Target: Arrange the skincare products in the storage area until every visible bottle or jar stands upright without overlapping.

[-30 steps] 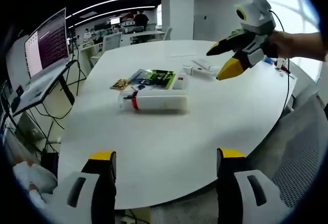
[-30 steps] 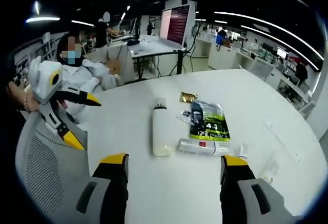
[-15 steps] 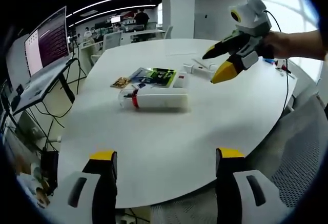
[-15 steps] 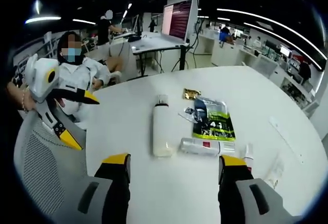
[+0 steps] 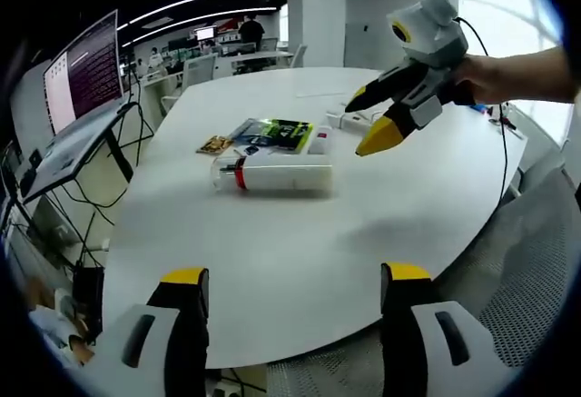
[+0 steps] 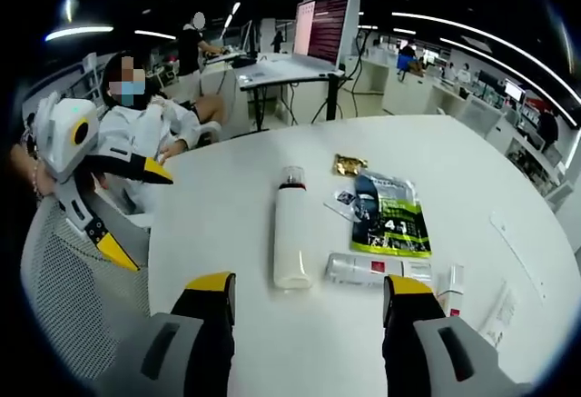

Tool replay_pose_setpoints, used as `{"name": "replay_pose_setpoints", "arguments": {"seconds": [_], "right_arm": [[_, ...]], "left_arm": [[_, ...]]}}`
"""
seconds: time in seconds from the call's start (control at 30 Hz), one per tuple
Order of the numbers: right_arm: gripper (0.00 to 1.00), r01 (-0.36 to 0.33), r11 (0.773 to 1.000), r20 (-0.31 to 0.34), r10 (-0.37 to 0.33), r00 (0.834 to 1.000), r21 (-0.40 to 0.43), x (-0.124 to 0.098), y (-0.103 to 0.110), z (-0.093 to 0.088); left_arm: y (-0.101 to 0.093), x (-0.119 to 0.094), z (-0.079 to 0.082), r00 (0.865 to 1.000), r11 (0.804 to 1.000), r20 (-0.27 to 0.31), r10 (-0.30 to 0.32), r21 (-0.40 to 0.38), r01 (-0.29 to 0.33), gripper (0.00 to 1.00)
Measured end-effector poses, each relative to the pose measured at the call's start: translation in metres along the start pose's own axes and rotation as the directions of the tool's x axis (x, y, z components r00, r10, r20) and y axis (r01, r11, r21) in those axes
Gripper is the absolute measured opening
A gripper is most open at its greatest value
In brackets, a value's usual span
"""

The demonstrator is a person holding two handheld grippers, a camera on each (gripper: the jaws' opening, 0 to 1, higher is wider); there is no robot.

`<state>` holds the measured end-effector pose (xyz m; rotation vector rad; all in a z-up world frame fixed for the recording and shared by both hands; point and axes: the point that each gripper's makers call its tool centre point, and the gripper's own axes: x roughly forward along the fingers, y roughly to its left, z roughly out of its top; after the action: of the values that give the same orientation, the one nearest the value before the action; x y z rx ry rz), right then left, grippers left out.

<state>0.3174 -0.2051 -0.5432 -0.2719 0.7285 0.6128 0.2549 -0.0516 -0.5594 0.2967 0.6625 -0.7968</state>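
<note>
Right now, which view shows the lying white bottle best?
The right gripper view: the white bottle lies full length, clear cap away from the camera, just ahead of the open right gripper. The left gripper view shows it farther off, side-on.

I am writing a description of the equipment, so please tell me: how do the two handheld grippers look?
Each gripper has grey jaws with yellow tips on black. The right gripper has a white-grey body and a thin black cable behind it. The left gripper looks the same; the hand holding it wears a bracelet.
</note>
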Motion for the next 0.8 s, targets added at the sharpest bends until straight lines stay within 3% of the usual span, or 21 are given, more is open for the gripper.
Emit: {"name": "replay_pose_setpoints", "arguments": {"seconds": [0.63,0.8], "right_arm": [[0.65,-0.036,0.999,-0.019,0.035,0.999,-0.040,0.031,0.013,0.009],[0.59,-0.027,0.998,-0.033,0.025,0.999,-0.064,0.038,0.014,0.012]], "left_arm": [[-0.003,-0.002,0.003,1.000,1.000,0.003,-0.011,0.001,0.011,0.68],[-0.002,-0.001,0.004,1.000,1.000,0.010,-0.009,-0.001,0.009,0.66]]}}
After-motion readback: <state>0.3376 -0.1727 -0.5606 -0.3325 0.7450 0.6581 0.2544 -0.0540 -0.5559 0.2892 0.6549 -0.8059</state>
